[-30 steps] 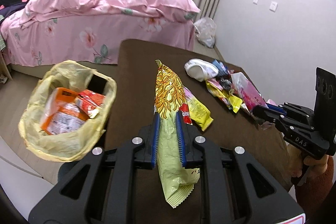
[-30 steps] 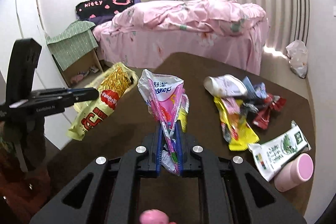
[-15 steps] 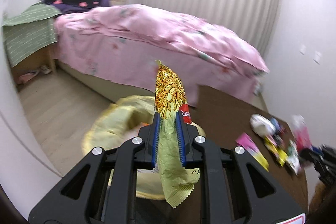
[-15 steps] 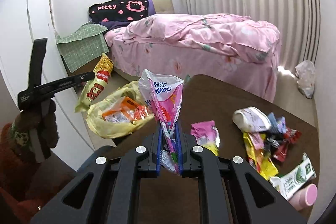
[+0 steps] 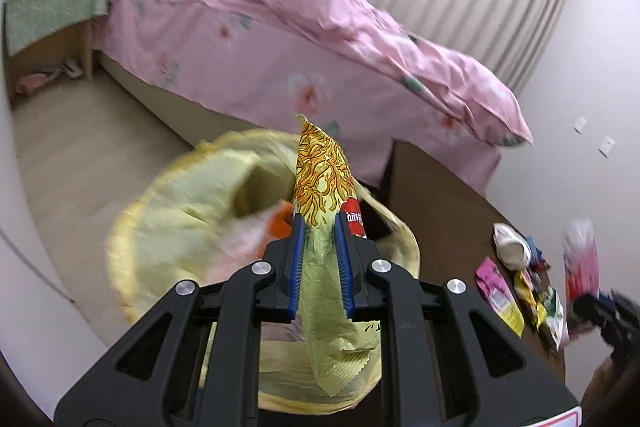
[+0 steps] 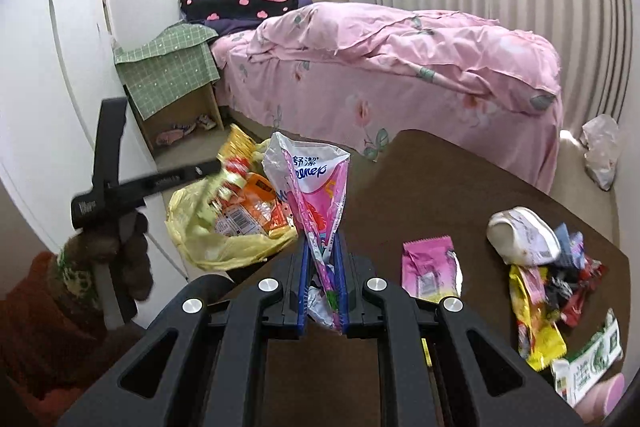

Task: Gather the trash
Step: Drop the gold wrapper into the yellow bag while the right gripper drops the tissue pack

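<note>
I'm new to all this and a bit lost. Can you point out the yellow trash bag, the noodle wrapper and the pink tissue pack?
yellow trash bag point(image 6: 224, 251): right wrist view, its front wall.
noodle wrapper point(image 5: 324, 179): left wrist view, printed upper half.
pink tissue pack point(image 6: 320, 195): right wrist view, pink middle panel.

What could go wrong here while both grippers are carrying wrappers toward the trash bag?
The left gripper pinches the long noodle wrapper mid-length over the yellow trash bag; on release, its tail could drape over the rim. The soft bag mouth looks uneven and may fold shut. The right gripper holds the pink tissue packet over the brown table edge, so an early release could miss the bag.
</note>
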Tool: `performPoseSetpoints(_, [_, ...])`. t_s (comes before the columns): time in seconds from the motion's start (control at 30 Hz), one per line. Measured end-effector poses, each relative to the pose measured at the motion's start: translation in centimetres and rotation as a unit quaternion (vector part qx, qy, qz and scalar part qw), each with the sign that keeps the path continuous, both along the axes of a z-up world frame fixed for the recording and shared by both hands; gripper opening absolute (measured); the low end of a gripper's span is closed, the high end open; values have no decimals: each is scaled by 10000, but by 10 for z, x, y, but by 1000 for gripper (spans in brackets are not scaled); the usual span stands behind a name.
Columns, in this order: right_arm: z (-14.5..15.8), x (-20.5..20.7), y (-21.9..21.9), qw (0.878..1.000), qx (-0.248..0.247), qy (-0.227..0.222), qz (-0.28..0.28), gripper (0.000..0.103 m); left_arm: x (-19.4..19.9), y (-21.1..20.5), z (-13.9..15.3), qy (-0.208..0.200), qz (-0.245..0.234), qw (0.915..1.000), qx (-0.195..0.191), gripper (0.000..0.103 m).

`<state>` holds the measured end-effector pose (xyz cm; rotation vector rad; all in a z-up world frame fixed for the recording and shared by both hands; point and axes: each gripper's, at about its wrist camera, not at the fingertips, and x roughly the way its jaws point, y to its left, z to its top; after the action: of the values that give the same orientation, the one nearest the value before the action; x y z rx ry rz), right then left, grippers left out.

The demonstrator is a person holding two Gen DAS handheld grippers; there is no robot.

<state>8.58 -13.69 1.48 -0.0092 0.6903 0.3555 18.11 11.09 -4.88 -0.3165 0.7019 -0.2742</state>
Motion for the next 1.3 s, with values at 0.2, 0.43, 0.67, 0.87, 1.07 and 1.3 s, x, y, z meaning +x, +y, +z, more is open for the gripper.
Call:
performPoseSetpoints(0.2, [-7,49,25,9997,-17,160,200,12,13,-11,-19,220,-77,9994,262,15])
performPoseSetpoints(0.43, [-48,121,72,9940,57,875,650,12,17,-1,-51,911,387,9908,923,5])
performPoseSetpoints(0.67, [-110,175,111,9757,-252,1959,952,12,11,12,-63,1046,512,9898,821,2])
performPoseSetpoints(0.87, [-119,177,122,9699,-681,2050,1124,12,11,12,-60,1010,495,9907,767,2])
performPoseSetpoints(1.07, [-116,172,118,9722,-606,1938,1164,12,10,13,-57,968,505,9909,784,2])
performPoseSetpoints(1.3, [-99,152,119,9794,-631,1452,1255,15,4,23,-35,697,719,9939,470,4])
